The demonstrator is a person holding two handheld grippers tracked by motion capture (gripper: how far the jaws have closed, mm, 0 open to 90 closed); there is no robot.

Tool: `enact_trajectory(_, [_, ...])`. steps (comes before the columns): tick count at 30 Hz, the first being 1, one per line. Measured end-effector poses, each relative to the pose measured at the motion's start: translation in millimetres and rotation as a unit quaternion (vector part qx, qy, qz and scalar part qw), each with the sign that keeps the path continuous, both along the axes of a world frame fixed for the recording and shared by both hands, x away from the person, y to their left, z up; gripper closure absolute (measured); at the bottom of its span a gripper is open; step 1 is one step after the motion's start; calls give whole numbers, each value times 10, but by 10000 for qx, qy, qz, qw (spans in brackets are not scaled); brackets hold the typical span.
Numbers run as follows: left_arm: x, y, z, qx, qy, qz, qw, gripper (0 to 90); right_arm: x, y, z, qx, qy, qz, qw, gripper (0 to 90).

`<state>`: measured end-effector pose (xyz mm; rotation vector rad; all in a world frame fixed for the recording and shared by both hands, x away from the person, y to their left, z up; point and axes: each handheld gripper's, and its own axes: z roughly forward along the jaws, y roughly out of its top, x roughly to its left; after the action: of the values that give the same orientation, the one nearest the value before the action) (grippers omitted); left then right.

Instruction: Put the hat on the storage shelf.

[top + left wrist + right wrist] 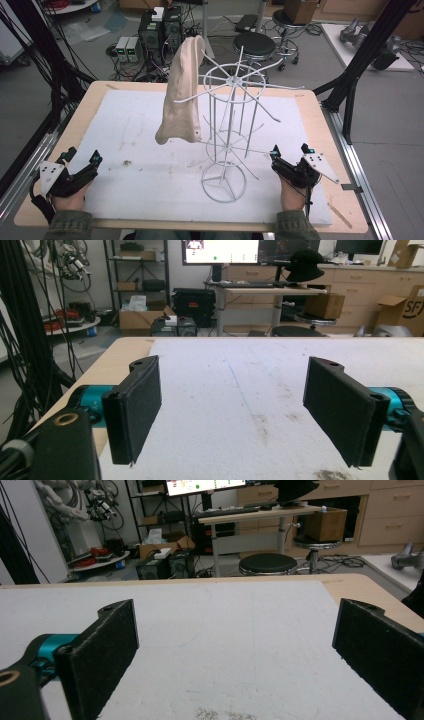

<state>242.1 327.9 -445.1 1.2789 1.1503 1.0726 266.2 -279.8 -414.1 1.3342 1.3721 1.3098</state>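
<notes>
A white wire drying rack (231,125) stands upright on the white mat (135,125), right of the mat's middle, its round base ring near the front edge. Thin arms spread out from a hub at its top. A beige cloth (181,92) hangs from one arm on the rack's left side, draped over it and falling in a long fold; its lower end hangs above the mat, not touching it.

The left gripper (81,159) rests at the near left corner of the table (320,125), partly over the mat's edge, held in the person's left hand (70,200). Jaws stand wide apart with nothing between them. In the left gripper view the two black pads (135,407) frame bare, lightly stained mat.

The right gripper (290,150) sits at the near right side of the mat, just right of the rack's base and apart from it, held in the right hand (291,195). Jaws likewise spread wide, holding nothing. The right gripper view shows its pads (102,655) over bare mat, with a small smudge of dirt (215,713) near the bottom edge.

Both grippers are well apart from the cloth. Green sleeves (70,225) enter at the bottom of the high view. Beyond the table: a black stool (254,46) and computer towers (160,30) on the floor.
</notes>
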Motion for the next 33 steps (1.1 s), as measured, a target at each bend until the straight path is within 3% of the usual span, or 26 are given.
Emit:
enact_trajectory(8, [10,52,-13,-255,-2,34,9997,243,15,-4,-7,-1,52,-4,10000,37])
enact_trajectory(33, [31,47,-22,-177,93,-81,9998,236,15,7,-20,-73,179,40,9998,37])
